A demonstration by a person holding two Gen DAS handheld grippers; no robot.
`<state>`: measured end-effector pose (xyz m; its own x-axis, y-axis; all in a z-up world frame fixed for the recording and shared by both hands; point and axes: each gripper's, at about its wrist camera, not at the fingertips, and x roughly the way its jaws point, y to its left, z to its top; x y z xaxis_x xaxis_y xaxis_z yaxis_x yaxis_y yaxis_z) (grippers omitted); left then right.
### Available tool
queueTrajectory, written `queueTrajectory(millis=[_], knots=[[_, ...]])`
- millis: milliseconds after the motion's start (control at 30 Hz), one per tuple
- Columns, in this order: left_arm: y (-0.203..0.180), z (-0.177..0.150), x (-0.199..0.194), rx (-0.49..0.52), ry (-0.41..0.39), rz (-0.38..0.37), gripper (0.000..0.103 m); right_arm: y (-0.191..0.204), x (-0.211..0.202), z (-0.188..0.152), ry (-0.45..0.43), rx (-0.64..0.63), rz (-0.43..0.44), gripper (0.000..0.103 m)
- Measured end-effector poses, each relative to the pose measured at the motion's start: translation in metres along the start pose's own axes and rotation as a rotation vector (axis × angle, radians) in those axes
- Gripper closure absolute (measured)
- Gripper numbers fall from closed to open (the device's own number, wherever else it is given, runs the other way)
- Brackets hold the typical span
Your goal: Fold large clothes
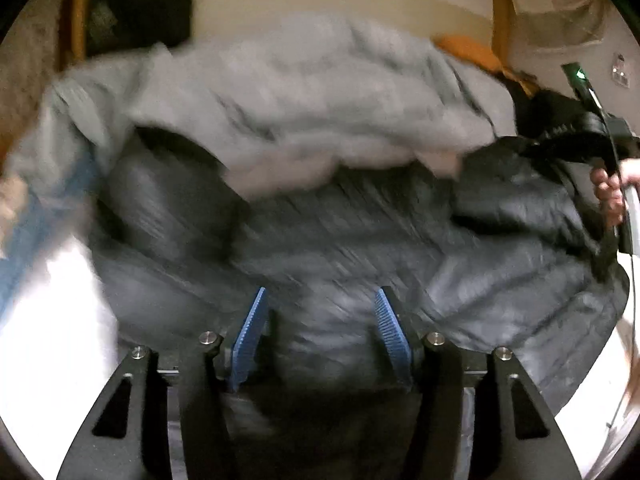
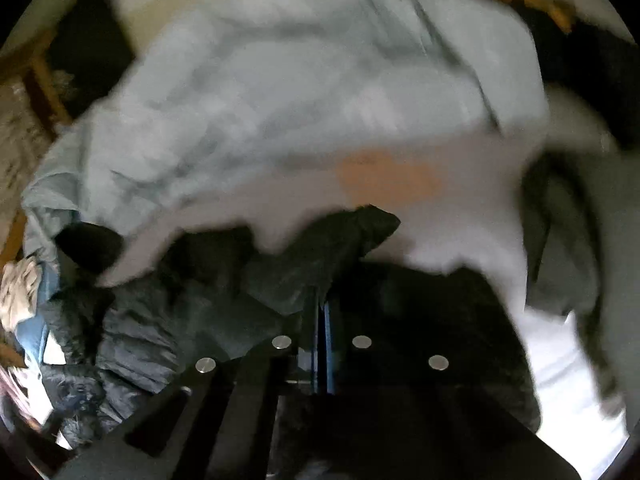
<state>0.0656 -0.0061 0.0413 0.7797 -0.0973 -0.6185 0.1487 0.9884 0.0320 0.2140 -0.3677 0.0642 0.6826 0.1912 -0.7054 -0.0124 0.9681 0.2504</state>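
Observation:
A dark quilted jacket (image 1: 340, 240) lies rumpled on a white sheet (image 1: 60, 320); the picture is blurred. My left gripper (image 1: 322, 336) has its blue pads apart, with a thick fold of the jacket filling the gap and pressed by them. At the right edge a hand (image 1: 608, 192) holds my right gripper (image 1: 576, 128), which is buried in the jacket's black collar end. In the right wrist view my right gripper (image 2: 322, 320) has its pads together, pinching a raised edge of the dark jacket (image 2: 320, 264).
A pale grey garment (image 1: 300, 100) (image 2: 280, 80) is heaped behind the jacket. A white cloth with an orange patch (image 2: 388, 178) lies under its near edge. Blue cloth (image 1: 24, 240) sits at the left, and a wooden frame (image 1: 500, 12) stands at the back.

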Motion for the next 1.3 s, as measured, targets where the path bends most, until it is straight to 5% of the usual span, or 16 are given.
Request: queueTrajectory(millis=[133, 300, 433, 500, 567, 700, 800, 967, 1067, 1167, 1233, 1300], knots=[[0.042, 0.026, -0.023, -0.132, -0.043, 0.058, 0.047, 0.063, -0.061, 0.012, -0.213, -0.109, 0.035, 0.101], [0.090, 0.032, -0.024, -0.246, -0.033, 0.191, 0.047, 0.149, -0.106, 0.015, -0.366, -0.219, 0.057, 0.101], [0.116, 0.032, -0.035, -0.329, -0.034, 0.197, 0.047, 0.224, -0.122, -0.006, -0.608, -0.334, -0.148, 0.101], [0.124, 0.033, -0.041, -0.345, -0.041, 0.202, 0.047, 0.254, -0.119, -0.021, -0.734, -0.326, -0.363, 0.101], [0.129, 0.035, -0.045, -0.356, -0.046, 0.230, 0.047, 0.272, -0.111, -0.031, -0.779, -0.303, -0.386, 0.101], [0.144, 0.036, -0.051, -0.393, -0.056, 0.251, 0.047, 0.307, -0.045, -0.040, -0.526, -0.418, -0.282, 0.101], [0.156, 0.036, -0.053, -0.435, -0.052, 0.231, 0.047, 0.301, 0.003, -0.047, -0.292, -0.445, -0.114, 0.101], [0.160, 0.037, -0.051, -0.441, -0.045, 0.213, 0.047, 0.262, 0.068, -0.057, 0.030, -0.334, -0.064, 0.087], [0.156, 0.038, -0.048, -0.424, -0.044, 0.226, 0.047, 0.242, 0.102, -0.062, 0.183, -0.271, -0.028, 0.069], [0.152, 0.036, -0.046, -0.418, -0.032, 0.211, 0.047, 0.235, 0.116, -0.068, 0.203, -0.225, -0.027, 0.048], [0.149, 0.036, -0.045, -0.411, -0.030, 0.205, 0.047, 0.236, 0.121, -0.067, 0.181, -0.205, -0.066, 0.023], [0.145, 0.036, -0.044, -0.398, -0.028, 0.203, 0.047, 0.243, 0.127, -0.066, 0.185, -0.210, -0.058, 0.023]])
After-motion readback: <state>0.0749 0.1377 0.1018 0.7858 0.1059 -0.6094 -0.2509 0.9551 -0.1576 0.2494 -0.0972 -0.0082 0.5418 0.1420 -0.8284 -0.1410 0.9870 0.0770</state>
